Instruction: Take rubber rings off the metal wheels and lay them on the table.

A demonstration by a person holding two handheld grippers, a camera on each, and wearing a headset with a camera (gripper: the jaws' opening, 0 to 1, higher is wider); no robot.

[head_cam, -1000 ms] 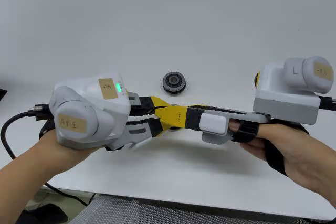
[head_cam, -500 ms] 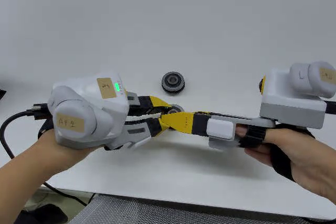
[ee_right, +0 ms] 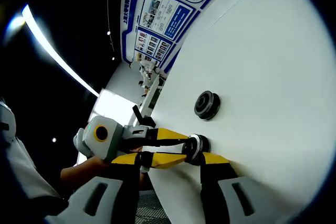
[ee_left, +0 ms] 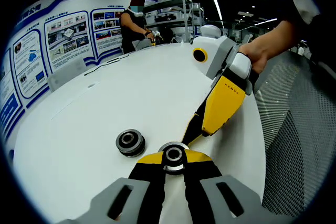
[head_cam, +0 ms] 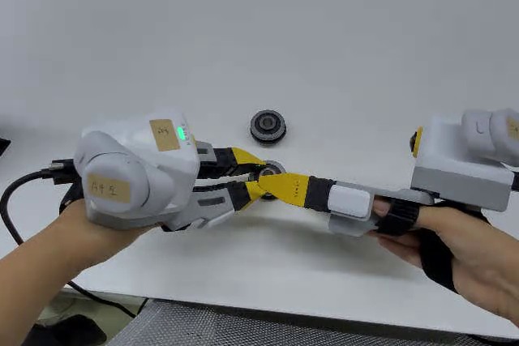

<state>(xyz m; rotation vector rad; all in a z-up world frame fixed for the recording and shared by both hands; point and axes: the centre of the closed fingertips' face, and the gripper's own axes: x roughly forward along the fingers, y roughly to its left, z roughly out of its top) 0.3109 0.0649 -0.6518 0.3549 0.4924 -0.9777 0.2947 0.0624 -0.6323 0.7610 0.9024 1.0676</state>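
The left gripper (head_cam: 256,177) points toward 3 o'clock, jaws clamped on a wheel (head_cam: 272,169). The right gripper (head_cam: 264,189) reaches in from 4 o'clock, jaws nearly together, tips at that wheel.

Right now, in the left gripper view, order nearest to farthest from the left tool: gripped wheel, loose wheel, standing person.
1. Gripped wheel, between the left tool's jaws.
2. Loose wheel, on the table, left of it.
3. Standing person, at far table end.
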